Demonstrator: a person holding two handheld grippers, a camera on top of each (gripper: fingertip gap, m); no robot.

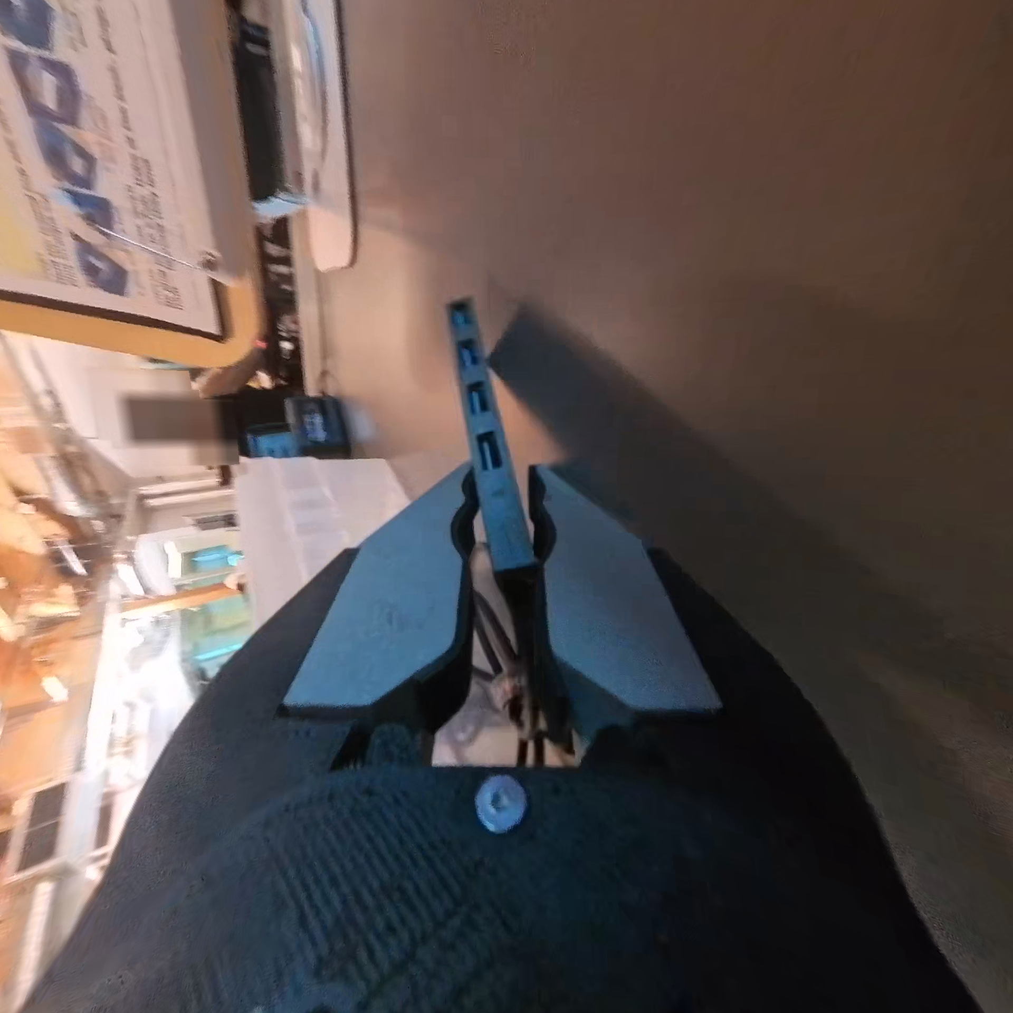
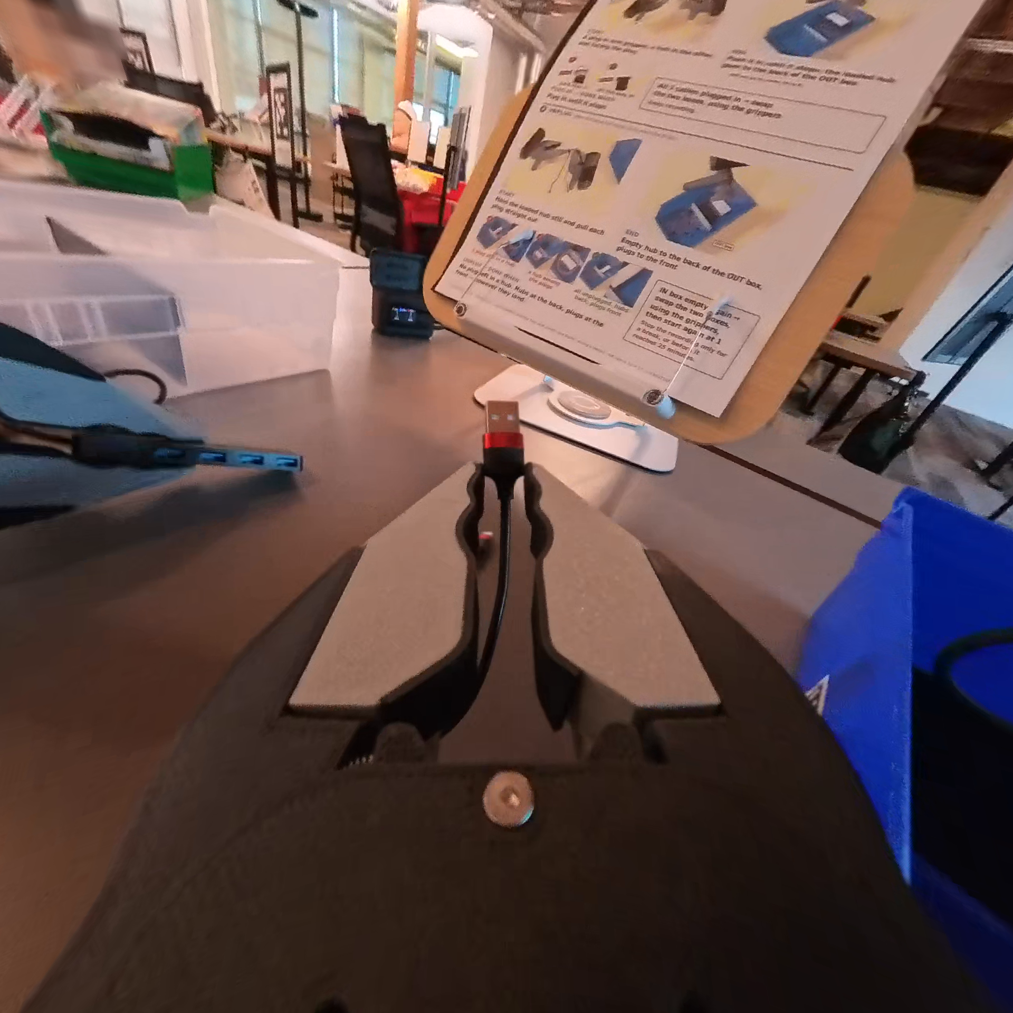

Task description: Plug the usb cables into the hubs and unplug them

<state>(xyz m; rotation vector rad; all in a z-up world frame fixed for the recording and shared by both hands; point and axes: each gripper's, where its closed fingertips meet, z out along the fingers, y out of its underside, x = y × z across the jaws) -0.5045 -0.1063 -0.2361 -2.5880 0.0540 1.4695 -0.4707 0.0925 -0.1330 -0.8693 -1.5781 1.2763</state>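
Gripping a slim grey USB hub point(image 1: 496, 482) by its near end, the left gripper point(image 1: 500, 488) has its two fingers pressed against the hub's flat sides, so the hub sticks out forward past the fingertips with its row of blue ports in plain sight. The left wrist view is rolled on its side, so the brown table point(image 1: 712, 274) fills the right of that picture, and the hub's far tip hangs close above the tabletop and throws a dark shadow on it. Dark cables run back from the hub's near end between the fingers. In the right wrist view the right gripper point(image 2: 501, 471) is clamped on a USB cable point(image 2: 500, 455) just behind its plug: the black sleeve with a red metal collar sits between the fingertips and the silver plug points forward and upward, free of any port. The thin black cord trails back between the fingers toward the gripper body. The same hub point(image 2: 246, 459) shows at the left of this view, held level above the table, its open ports facing the camera, well apart from the plug. Behind stands a wooden board carrying a printed instruction sheet point(image 2: 658, 219) on a white stand. A clear plastic bin point(image 2: 164, 285) sits at the left, and a blue bin point(image 2: 888, 630) at the right edge.
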